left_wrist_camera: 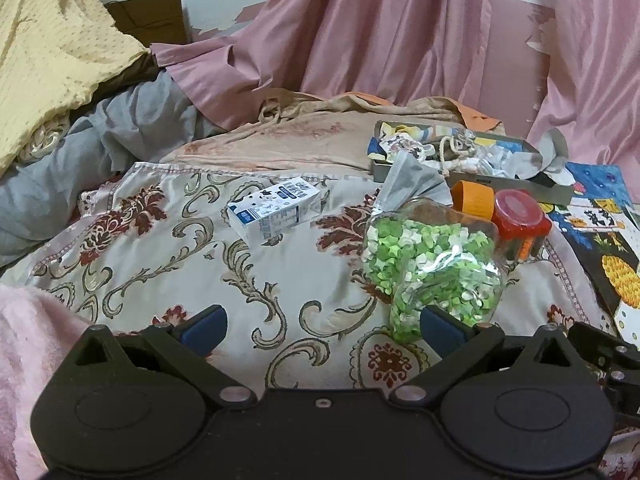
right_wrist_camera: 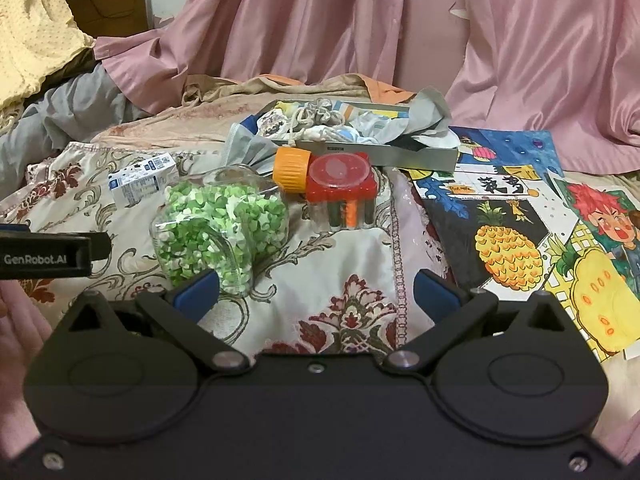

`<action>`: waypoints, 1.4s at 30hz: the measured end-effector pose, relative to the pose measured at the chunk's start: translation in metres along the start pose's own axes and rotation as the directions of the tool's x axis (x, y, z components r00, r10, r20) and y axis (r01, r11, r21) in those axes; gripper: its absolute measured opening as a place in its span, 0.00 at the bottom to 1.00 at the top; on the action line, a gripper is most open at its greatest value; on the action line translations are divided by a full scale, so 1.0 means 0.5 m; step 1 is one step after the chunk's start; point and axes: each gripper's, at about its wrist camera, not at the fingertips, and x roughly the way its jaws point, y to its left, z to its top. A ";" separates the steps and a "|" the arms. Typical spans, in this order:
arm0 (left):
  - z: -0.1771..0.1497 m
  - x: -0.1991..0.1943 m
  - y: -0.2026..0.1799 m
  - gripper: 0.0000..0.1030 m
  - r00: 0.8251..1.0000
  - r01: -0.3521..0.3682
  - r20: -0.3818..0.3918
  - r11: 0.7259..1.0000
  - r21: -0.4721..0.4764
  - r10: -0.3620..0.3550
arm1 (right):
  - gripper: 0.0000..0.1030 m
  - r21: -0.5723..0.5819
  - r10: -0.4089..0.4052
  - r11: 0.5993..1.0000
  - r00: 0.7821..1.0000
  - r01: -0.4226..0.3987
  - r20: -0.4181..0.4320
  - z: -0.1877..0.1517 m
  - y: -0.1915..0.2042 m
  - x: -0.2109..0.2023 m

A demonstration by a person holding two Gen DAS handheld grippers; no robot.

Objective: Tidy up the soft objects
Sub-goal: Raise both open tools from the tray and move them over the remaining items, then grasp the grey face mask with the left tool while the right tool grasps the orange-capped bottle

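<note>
A grey shallow box (right_wrist_camera: 420, 156) holding socks and small cloth items (right_wrist_camera: 320, 120) sits at the back of the patterned bedspread (right_wrist_camera: 352, 256); it also shows in the left wrist view (left_wrist_camera: 480, 178). A grey face mask (left_wrist_camera: 412, 178) lies by the box's front left corner (right_wrist_camera: 248, 148). My left gripper (left_wrist_camera: 322, 328) is open and empty, low over the bedspread, its right finger beside the clear bag of green paper stars (left_wrist_camera: 432, 264). My right gripper (right_wrist_camera: 318, 292) is open and empty, in front of the red-lidded jar (right_wrist_camera: 342, 188).
A small milk carton (left_wrist_camera: 276, 208) lies left of the star bag (right_wrist_camera: 220, 228). An orange cap (right_wrist_camera: 292, 170) sits by the jar. Colourful drawings (right_wrist_camera: 508, 216) lie on the right. Pink curtains (right_wrist_camera: 320, 20), grey clothing (left_wrist_camera: 112, 128) and a yellow blanket (left_wrist_camera: 52, 48) lie behind.
</note>
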 end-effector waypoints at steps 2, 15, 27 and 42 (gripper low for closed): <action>0.000 0.003 -0.005 0.99 1.000 -0.007 -0.010 1.000 0.011 0.007 | 1.00 0.000 0.004 1.000 1.000 -0.004 0.006 0.000 0.001 0.000; 0.012 0.023 0.007 0.99 0.999 0.004 -0.047 0.999 -0.044 -0.006 | 1.00 -0.014 0.013 1.000 0.993 -0.011 0.114 0.011 0.002 -0.004; 0.069 0.064 0.019 0.99 0.994 0.102 -0.030 0.991 -0.091 -0.105 | 1.00 0.007 0.021 1.000 0.988 -0.023 0.153 0.014 -0.006 0.006; 0.218 0.227 0.021 0.99 0.972 0.230 0.063 0.971 -0.060 -0.227 | 1.00 -0.030 0.059 0.998 0.988 -0.055 0.143 0.033 0.000 0.067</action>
